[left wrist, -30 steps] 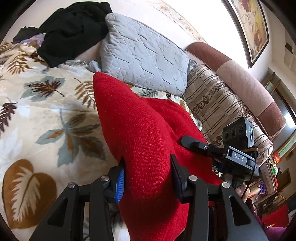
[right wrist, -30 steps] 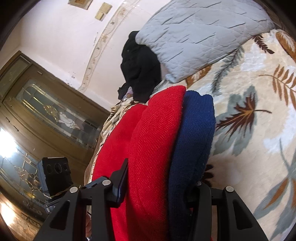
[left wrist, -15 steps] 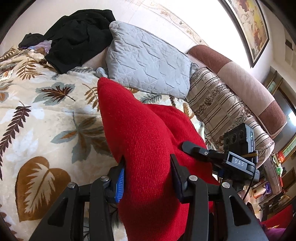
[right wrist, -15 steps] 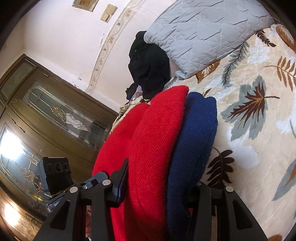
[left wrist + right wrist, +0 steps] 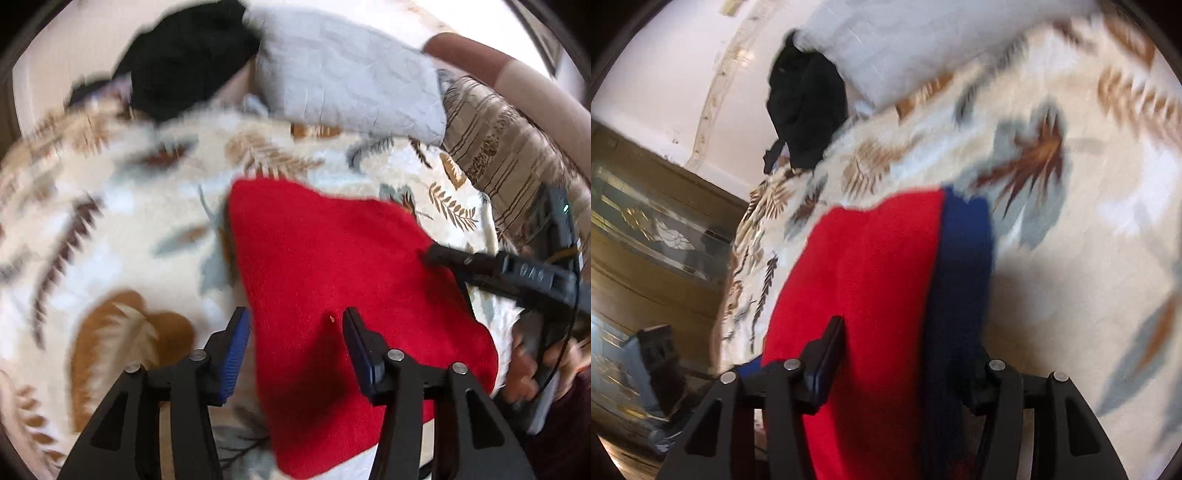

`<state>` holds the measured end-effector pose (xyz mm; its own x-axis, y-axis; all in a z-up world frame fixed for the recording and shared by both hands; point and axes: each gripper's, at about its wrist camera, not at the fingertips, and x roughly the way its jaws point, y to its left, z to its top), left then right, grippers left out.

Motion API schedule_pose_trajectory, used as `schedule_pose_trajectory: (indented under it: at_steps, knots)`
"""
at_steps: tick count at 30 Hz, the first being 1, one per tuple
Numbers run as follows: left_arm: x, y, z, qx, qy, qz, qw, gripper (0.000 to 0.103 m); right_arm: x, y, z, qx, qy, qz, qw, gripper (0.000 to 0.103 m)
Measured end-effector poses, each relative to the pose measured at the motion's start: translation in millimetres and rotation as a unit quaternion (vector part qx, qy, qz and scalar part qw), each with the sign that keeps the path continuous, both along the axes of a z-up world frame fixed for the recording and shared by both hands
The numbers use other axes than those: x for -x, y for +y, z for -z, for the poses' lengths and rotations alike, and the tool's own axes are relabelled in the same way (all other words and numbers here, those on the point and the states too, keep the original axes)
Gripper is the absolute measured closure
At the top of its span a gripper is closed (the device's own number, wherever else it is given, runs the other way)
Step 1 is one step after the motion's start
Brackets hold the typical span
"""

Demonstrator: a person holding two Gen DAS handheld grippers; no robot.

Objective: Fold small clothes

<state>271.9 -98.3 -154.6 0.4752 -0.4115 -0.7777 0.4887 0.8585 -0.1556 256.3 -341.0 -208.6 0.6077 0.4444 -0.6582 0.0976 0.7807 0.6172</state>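
Left wrist view: the leaf-printed blanket [image 5: 110, 229] fills the field from nine o'clock, a plush, cream cover with brown and grey foliage. At eleven o'clock a black garment [image 5: 184, 55] lies heaped beside a grey quilted pillow [image 5: 343, 77] at twelve. The red knit garment [image 5: 332, 277] lies at centre, a thick, fuzzy, doubled layer resting on the blanket. The left hand-held gripper [image 5: 295, 339] straddles the near left edge of it at six o'clock; its jaws are opening, the blue-padded finger [image 5: 236, 343] standing clear of the cloth, so the edge is judged released, not gripped. At three o'clock the right hand-held gripper [image 5: 436, 256] reaches onto the far side of the red cloth, with a striped cushion [image 5: 509, 147] beyond at two. Motion blur softens all detail.

Right wrist view: a glazed wooden door [image 5: 646, 229] occupies nine o'clock. The red knit garment [image 5: 871, 295] runs from centre down to six, bordered on its right by a navy knit band [image 5: 964, 266], apparently a trim or an under layer; which, cannot be told. The right hand-held gripper [image 5: 912, 358] has both colours between its jaws, which are opening; the left pad stands off the cloth, the right one is hidden behind the navy.

Judgement: both edges were carried over together to keep the fold square, and the fold is now being laid down.
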Motion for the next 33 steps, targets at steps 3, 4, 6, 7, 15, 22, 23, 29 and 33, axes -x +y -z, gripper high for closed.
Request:
schedule_pose_trajectory:
  at_steps: [3, 4, 6, 7, 15, 22, 23, 29, 33]
  knots:
    - [14.6, 4.6, -7.3, -0.019, -0.033, -0.011, 0.9992, 0.045, 23.0, -14.3, -23.4, 0.031, -0.045, 0.037, 0.998, 0.044]
    - [17.9, 5.3, -7.8, -0.025, -0.038, -0.014, 0.9989, 0.045, 32.0, -16.2, -31.1, 0.036, -0.064, 0.043, 0.996, 0.044]
    - [23.8, 4.2, -4.1, -0.050, -0.051, -0.021, 0.9972, 0.045, 46.0, -14.1, -44.3, 0.038, -0.096, 0.035, 0.994, 0.045]
    - [25.2, 2.1, 0.0, -0.070, -0.056, -0.026, 0.9957, 0.045, 56.1, -8.8, -50.1, 0.038, -0.113, 0.022, 0.993, 0.046]
    - [35.8, -1.5, -2.5, -0.108, -0.092, -0.048, 0.9887, 0.044, 53.3, 44.6, -5.5, 0.121, -0.003, -0.048, 0.992, 0.067]
    - [60.8, 10.3, -33.8, -0.111, -0.137, -0.091, 0.9801, 0.036, 78.8, 49.0, -44.2, 0.126, -0.047, -0.035, 0.990, 0.064]
    - [66.2, 12.6, -40.7, -0.112, -0.145, -0.099, 0.9780, 0.033, 83.1, 49.8, -49.2, 0.127, -0.054, -0.032, 0.990, 0.064]
    - [88.8, 19.2, -68.4, -0.113, -0.173, -0.121, 0.9709, 0.030, 116.0, 55.2, -90.5, 0.162, -0.102, -0.002, 0.982, 0.037]
    - [105.0, 23.0, -87.8, -0.114, -0.190, -0.133, 0.9660, 0.025, 132.9, 57.6, -113.4, 0.180, -0.113, 0.009, 0.977, 0.037]
